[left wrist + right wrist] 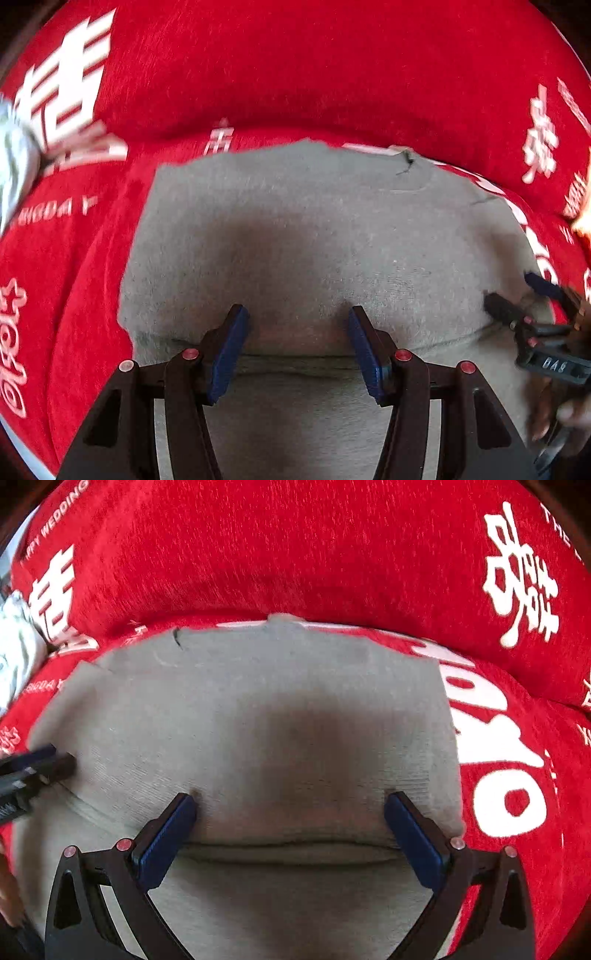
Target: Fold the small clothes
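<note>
Grey knit fabric, a small flat garment (314, 236), lies spread on a red plush cover with white printed characters and lettering (295, 74), directly under and ahead of both tongs; the left gripper (297, 350) stands with its blue-padded fingers (227, 354) apart at a moderate gap, nothing between them, the tips down at the cloth close to a folded seam that runs across between them, though whether they press the fabric I cannot tell; the right gripper (290, 834) is spread wider, its blue pads (166, 842) also bare of any hold, tips at the same grey garment (258, 709) just ahead of a rolled hem crossing between them.

From the left wrist view the right gripper shows at the far right edge, its dark fingers (513, 314) at the garment's right border, with part of a hand behind it, blurred; from the right wrist view the left gripper's dark tip (40, 764) enters at the left edge over the cloth's left side.

Only the right wrist view reads the large white letters on the red cover (498, 768) just right of the garment; a pale crumpled cloth (14, 653) lies far left, cut off by the frame and smeared in the left wrist view.
</note>
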